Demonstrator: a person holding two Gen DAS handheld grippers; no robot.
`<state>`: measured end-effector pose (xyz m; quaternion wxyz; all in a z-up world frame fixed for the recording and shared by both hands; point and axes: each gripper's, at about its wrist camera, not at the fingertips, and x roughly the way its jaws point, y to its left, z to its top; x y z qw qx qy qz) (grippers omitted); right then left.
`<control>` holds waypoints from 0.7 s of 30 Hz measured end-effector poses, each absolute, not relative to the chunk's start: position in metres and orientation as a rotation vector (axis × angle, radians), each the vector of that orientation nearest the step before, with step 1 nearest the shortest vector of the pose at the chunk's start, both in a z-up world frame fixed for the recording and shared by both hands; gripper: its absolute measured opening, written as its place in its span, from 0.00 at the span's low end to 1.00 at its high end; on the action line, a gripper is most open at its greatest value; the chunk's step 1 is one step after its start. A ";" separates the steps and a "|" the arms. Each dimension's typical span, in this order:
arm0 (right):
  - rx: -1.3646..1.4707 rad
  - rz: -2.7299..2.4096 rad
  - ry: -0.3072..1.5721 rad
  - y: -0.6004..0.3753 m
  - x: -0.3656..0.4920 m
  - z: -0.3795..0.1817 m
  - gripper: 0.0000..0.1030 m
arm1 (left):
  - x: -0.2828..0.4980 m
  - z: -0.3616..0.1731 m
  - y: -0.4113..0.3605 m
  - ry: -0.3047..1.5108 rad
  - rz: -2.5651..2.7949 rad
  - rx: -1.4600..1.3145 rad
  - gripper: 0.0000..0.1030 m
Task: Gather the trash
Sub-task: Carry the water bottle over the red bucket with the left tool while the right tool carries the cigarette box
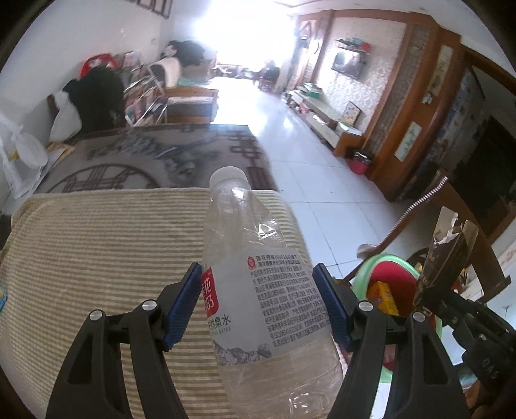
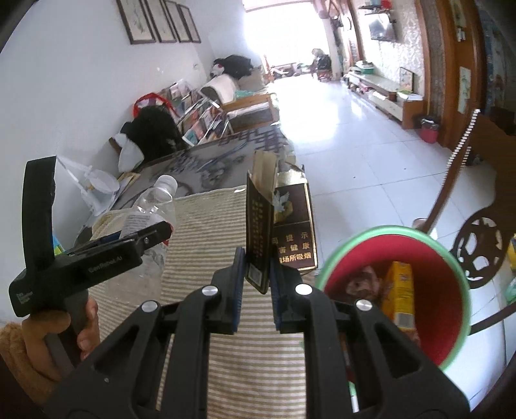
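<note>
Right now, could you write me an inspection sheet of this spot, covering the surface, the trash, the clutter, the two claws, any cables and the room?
Surface: beige striped cloth.
Job's things: clear plastic water bottle; torn dark cigarette pack; green-rimmed red bin holding a yellow carton.
Clutter: nothing seen.
Grippers: left gripper shut on the bottle; right gripper shut on the pack.
Cables: nothing seen.
Surroundings: patterned grey rug, white tiled floor, dark wooden chair.

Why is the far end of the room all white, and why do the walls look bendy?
Left wrist view: daylight from the far window washes out to white and glares off the floor tiles. Right wrist view: same blown-out window; the fisheye lens curves the picture frames and darkens the corners.
</note>
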<state>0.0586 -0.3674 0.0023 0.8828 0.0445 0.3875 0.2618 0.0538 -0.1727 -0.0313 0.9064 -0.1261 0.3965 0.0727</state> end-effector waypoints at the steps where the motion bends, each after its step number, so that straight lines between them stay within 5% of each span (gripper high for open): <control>1: 0.098 0.536 0.808 -0.373 0.059 0.001 0.15 | 0.055 -0.030 -0.180 0.819 0.140 -0.251 0.65; 10: 0.137 0.477 0.805 -0.410 0.063 -0.001 0.15 | 0.064 -0.020 -0.225 0.806 0.084 -0.192 0.63; 17: 0.161 0.424 0.798 -0.435 0.071 -0.002 0.15 | 0.076 -0.012 -0.254 0.797 0.032 -0.169 0.41; 21: 0.184 0.392 0.813 -0.451 0.076 -0.008 0.15 | 0.086 -0.024 -0.253 0.854 0.016 -0.185 0.39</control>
